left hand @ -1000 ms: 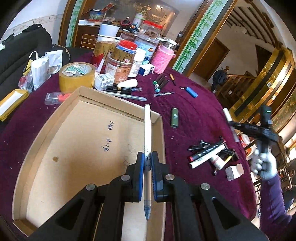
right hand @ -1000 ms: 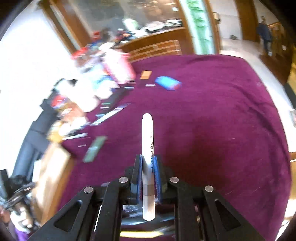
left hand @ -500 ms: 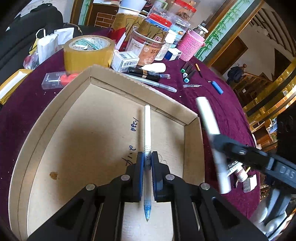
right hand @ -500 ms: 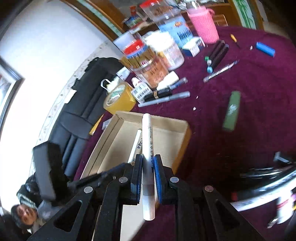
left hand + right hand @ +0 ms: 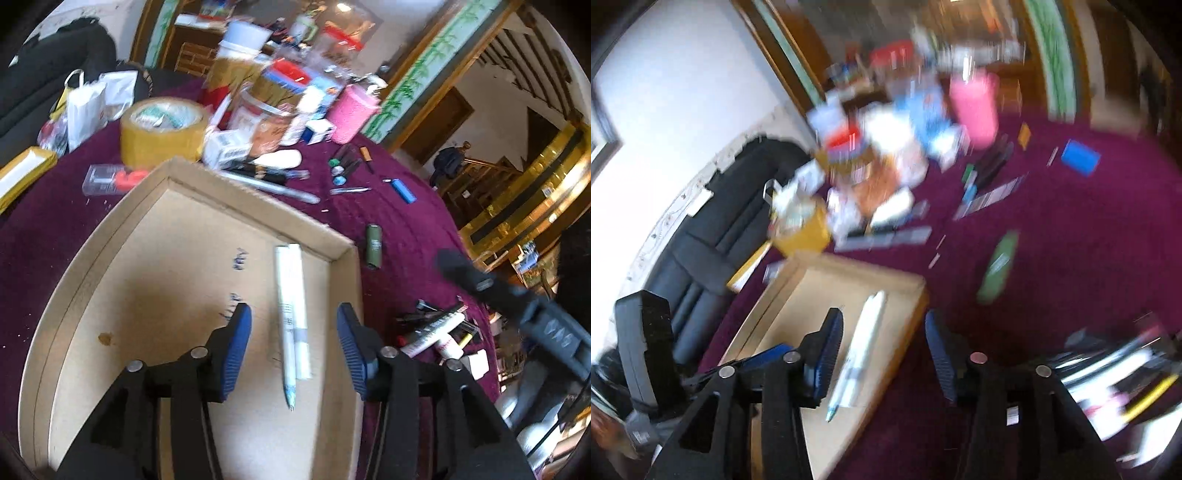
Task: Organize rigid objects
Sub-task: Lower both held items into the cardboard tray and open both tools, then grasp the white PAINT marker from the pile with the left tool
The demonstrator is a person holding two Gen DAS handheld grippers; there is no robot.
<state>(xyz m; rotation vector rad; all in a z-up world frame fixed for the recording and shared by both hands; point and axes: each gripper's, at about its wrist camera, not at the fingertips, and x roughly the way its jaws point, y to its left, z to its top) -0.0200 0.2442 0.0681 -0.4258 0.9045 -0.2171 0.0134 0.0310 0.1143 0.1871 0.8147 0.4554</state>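
A thin white pen with a blue tip (image 5: 290, 369) and a thicker white marker (image 5: 298, 280) lie side by side on the floor of the cardboard tray (image 5: 258, 192). My left gripper (image 5: 293, 325) hovers over them. Its jaws are opening and the pads touch neither. My right gripper (image 5: 882, 328) hangs above the tray's right corner (image 5: 916, 288), jaws opening with nothing pressed between them. Both pens (image 5: 862, 343) show below it, blurred. The left wrist view has the right gripper (image 5: 448, 260) at the tray's right.
On the purple cloth right of the tray are a pile of pens and markers (image 5: 439, 332), a green cylinder (image 5: 373, 247) and a blue lighter (image 5: 402, 190). A tape roll (image 5: 162, 133), jars and a pink cup (image 5: 351, 114) crowd the back.
Both grippers went from shut to open. The pen and the marker left the jaws and now lie together in the tray. The right gripper came in over the tray.
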